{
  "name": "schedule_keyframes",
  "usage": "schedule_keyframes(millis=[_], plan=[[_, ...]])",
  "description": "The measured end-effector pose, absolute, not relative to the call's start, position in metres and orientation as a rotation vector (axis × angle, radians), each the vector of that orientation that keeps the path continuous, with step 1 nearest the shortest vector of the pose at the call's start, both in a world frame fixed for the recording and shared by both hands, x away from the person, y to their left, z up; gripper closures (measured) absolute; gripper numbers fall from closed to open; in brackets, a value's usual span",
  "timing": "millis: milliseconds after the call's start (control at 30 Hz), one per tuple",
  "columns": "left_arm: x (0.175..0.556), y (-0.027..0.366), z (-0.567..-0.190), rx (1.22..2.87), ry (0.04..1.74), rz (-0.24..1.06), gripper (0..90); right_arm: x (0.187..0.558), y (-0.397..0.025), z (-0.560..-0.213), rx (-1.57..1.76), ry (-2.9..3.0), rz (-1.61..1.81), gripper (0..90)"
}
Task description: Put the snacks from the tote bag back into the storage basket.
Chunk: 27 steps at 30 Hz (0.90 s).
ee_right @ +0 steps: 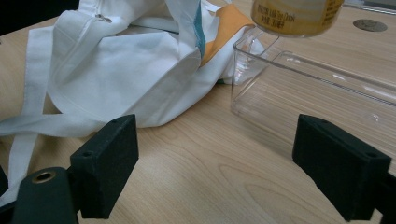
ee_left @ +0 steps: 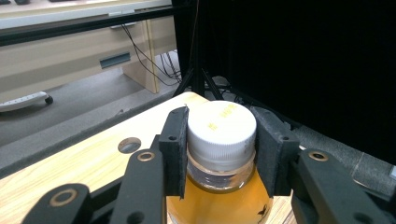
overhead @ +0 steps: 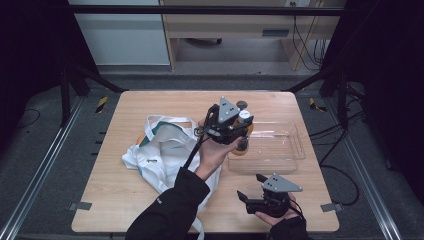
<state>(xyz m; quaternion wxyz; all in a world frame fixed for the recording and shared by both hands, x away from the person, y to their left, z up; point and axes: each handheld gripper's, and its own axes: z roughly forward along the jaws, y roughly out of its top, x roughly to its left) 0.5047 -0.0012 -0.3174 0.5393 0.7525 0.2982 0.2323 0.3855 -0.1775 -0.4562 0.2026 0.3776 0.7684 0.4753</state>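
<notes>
Black foam pads of the left gripper (ee_left: 222, 154) press on both sides of a white screw cap, so this tool is clamped on the neck of a bottle of orange-yellow drink (ee_left: 219, 186). In the high view the left gripper (overhead: 239, 129) holds that bottle (overhead: 242, 144) upright over the near left corner of a clear plastic bin (overhead: 280, 161), at the bin's end closest to the cloth bag. From the right gripper view the bottle's labelled base (ee_right: 296, 16) hangs in the air above the bin's rim (ee_right: 299, 63), not resting on anything that can be seen.

The right gripper (ee_right: 219, 163) has its jaws spread wide with nothing between them, only bare wood grain of the table (ee_right: 196, 186). In the high view it (overhead: 250, 197) sits low near the front edge of the table (overhead: 125, 210), just in front of the bin and well apart from the bottle.

To the left of the bin lies a crumpled white tote bag (overhead: 160, 155) with teal and orange trim, its straps trailing toward the table's near edge; its cloth (ee_right: 121, 74) touches the bin's end wall. A small round grey disc (ee_left: 129, 144) is set into the tabletop beyond the bottle.
</notes>
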Motion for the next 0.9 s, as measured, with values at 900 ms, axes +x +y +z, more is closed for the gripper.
schedule_keyframes(millis=[900], plan=[[0.516,-0.005,-0.355,1.850,0.737,0.532,58.6,0.386,-0.177,-0.457,1.048,2.148,1.323,14.8]])
